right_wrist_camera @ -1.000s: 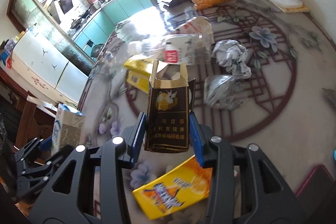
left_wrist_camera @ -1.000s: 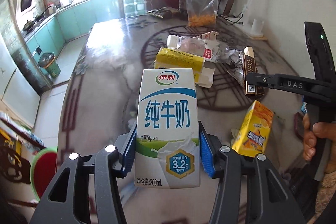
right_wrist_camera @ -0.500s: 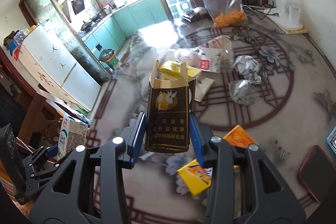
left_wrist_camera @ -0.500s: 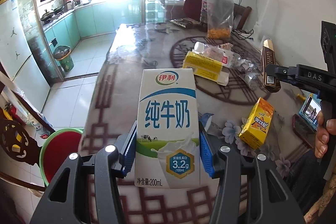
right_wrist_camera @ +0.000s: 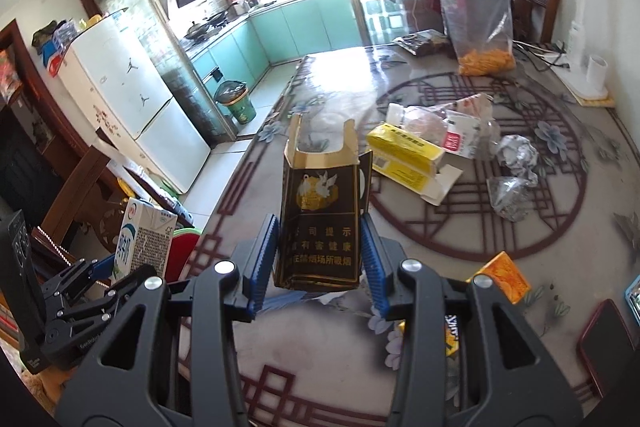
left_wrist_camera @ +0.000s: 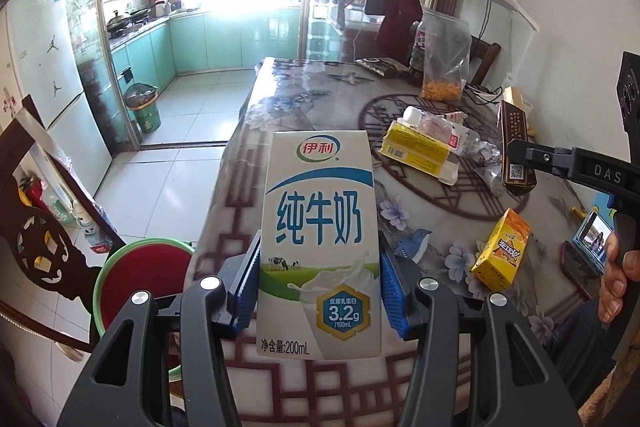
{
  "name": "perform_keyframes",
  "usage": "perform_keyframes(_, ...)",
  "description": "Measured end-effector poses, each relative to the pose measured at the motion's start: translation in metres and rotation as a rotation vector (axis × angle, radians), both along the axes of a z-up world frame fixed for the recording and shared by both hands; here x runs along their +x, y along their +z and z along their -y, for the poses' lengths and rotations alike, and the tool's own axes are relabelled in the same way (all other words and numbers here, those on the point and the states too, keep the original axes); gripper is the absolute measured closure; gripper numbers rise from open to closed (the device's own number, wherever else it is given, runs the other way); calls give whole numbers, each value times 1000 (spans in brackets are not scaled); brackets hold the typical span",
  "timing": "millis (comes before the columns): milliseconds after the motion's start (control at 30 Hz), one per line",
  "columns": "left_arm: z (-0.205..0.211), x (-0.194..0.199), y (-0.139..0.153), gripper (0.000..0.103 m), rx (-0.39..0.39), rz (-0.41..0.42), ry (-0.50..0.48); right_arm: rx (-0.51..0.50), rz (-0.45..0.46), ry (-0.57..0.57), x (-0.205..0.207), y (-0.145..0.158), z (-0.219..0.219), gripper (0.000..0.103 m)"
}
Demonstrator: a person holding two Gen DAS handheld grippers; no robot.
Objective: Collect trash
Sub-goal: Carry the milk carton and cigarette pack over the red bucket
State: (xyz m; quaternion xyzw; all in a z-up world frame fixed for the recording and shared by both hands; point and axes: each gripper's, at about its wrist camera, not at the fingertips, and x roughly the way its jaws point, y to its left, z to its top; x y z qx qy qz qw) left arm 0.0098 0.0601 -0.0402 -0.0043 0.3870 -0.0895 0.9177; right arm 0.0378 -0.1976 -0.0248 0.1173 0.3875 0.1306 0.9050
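Carry step: left gripper (left_wrist_camera: pixel 318 291) pinches milk carton (left_wrist_camera: pixel 319 243), right gripper (right_wrist_camera: pixel 318 259) pinches cigarette pack (right_wrist_camera: pixel 322 223); next, drop both into red bin (left_wrist_camera: pixel 140 279) near-left.

Both wrist cameras look steeply down along their fingers from above the tabletop's (left_wrist_camera: pixel 280 99) near edge, sharing the tabletop (right_wrist_camera: pixel 440 75) and the kitchen beyond.

White fridge (right_wrist_camera: pixel 132 87), teal kitchen cabinets (left_wrist_camera: pixel 160 51), phone (right_wrist_camera: pixel 608 335), perhaps snacks in clear bag (right_wrist_camera: pixel 478 15)

Yellow box (right_wrist_camera: pixel 404 157) crowded: bottle (right_wrist_camera: pixel 436 123) behind, foil wads (right_wrist_camera: pixel 514 151) right. Desk (right_wrist_camera: pixel 320 83) left of box bare.
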Motion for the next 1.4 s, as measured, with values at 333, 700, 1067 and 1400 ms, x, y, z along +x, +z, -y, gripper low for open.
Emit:
perform_keyframes(333,-43,2,-9,54,-27,-2,77,-51,13,62,5,9,-42,63)
perform_keyframes(700,-108,-5,-26,54,-23,-38,208,-86,-14,219,14,2,-119,63)
perform_keyframes(1067,-153,-6,-44,54,-18,-77,300,-130,-65,367,16,-20,-187,63)
perform_keyframes(1400,-170,-3,-58,54,-24,-108,340,-160,-100,433,18,-33,-220,63)
